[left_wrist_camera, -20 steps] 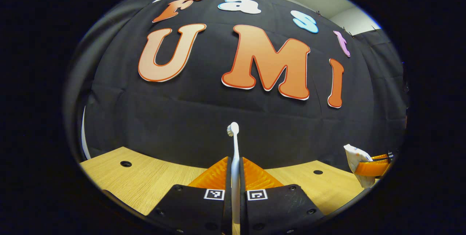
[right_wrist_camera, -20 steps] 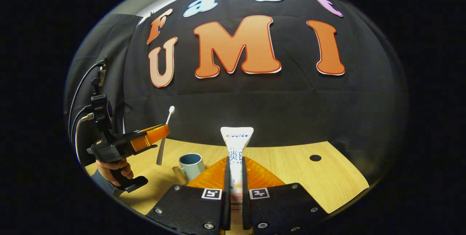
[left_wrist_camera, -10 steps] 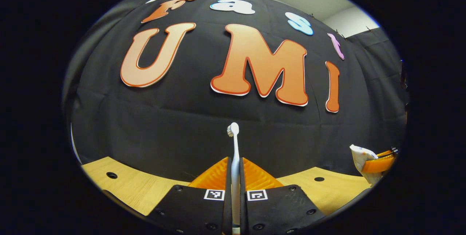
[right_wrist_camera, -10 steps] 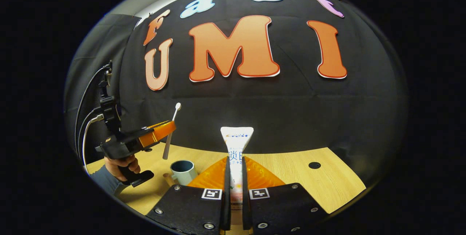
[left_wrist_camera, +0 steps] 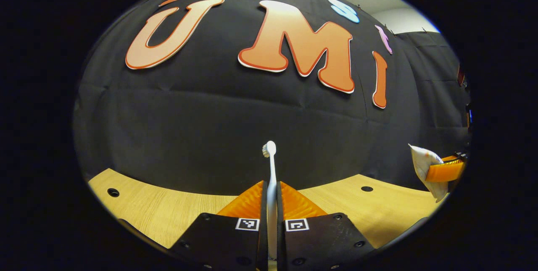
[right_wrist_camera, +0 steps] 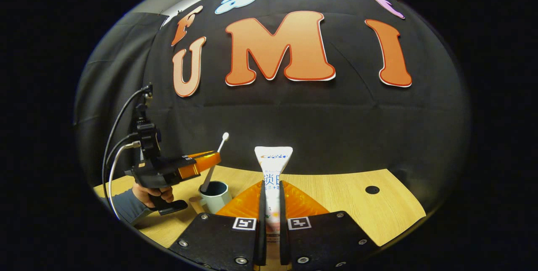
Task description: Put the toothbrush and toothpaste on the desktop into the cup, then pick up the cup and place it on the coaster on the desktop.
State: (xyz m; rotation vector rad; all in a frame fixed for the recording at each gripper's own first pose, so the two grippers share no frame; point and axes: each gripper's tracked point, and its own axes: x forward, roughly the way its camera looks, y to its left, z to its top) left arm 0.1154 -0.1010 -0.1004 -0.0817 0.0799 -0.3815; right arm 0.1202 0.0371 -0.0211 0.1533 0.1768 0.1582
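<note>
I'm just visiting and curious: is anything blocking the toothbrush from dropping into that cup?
Nothing visible does. In the right gripper view the toothbrush, held tilted by the left hand-held gripper, has its lower end right at the open mouth of the cup. The toothpaste is off to the side in the right hand-held gripper.

We see a pale wooden surface (right_wrist_camera: 336,191); the cup (right_wrist_camera: 215,196) stands on it left of our right gripper (right_wrist_camera: 271,203).
</note>
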